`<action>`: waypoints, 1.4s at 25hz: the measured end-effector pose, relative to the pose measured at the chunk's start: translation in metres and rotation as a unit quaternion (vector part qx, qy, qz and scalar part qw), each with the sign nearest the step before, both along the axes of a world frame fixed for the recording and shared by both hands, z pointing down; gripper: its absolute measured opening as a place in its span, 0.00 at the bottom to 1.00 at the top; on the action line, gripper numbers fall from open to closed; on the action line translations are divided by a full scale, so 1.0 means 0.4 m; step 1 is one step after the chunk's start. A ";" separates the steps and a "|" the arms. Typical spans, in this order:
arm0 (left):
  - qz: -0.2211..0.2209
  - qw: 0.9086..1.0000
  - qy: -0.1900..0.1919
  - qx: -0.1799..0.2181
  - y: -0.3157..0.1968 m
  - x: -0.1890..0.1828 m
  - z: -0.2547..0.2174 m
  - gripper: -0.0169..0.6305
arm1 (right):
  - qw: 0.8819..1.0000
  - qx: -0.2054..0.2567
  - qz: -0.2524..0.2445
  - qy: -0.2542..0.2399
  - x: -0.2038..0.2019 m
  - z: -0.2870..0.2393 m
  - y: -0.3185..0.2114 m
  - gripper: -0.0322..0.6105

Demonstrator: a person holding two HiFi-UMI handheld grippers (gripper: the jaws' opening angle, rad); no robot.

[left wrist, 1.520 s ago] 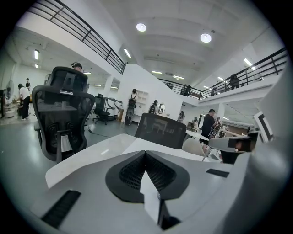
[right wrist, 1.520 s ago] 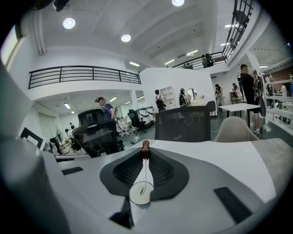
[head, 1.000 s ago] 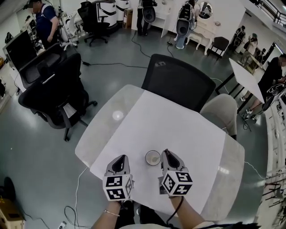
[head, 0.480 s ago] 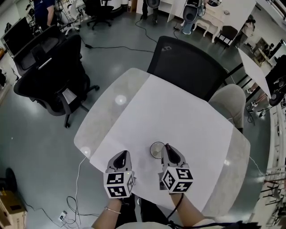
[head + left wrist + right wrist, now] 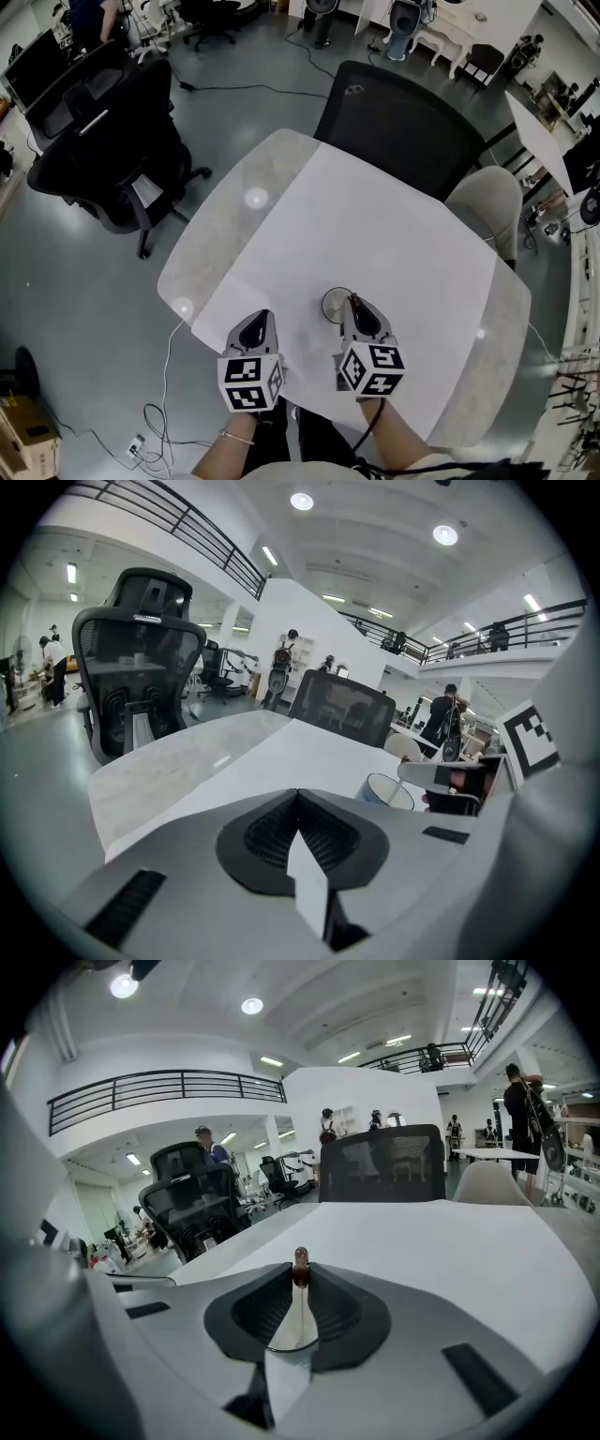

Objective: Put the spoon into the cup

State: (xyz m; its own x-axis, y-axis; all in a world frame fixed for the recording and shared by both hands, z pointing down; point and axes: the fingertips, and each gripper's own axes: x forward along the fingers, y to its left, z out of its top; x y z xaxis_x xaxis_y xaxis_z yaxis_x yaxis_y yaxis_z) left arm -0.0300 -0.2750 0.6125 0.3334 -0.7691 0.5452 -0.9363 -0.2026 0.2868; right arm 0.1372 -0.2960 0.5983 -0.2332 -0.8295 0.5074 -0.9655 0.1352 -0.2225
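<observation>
Between the right gripper's [image 5: 299, 1277] fingers [image 5: 325, 1290], its view shows the spoon [image 5: 300, 1262] pinched.

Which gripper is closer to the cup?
Right. The right gripper is at the cup, holding the spoon over it. The left gripper is shut and empty, off to the cup's left, not touching it.

We see a pale marbled desk [image 5: 220, 239] with rounded corners, a large white sheet [image 5: 375, 225] spread across it, and a cup [image 5: 334, 302] standing on the sheet's near part.
</observation>
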 end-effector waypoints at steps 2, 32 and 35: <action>0.000 1.000 0.001 -0.001 0.001 -0.001 0.000 0.05 | 1.000 -0.005 0.003 0.002 0.003 0.004 0.001 0.15; 0.004 0.997 0.010 0.076 0.006 0.054 -0.174 0.05 | 0.998 0.033 0.055 0.018 0.129 -0.132 0.069 0.20; 0.006 0.995 0.009 0.099 -0.004 0.065 -0.220 0.05 | 0.996 0.057 0.057 0.022 0.144 -0.184 0.070 0.17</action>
State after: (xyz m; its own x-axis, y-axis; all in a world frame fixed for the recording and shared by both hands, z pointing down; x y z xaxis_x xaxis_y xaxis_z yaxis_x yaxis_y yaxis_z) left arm -0.0038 -0.2768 0.5243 0.3521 -0.8565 0.3775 -0.9284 -0.2683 0.2571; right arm 0.1948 -0.2682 0.5247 -0.1134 -0.9025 0.4154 -0.9844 0.0456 -0.1698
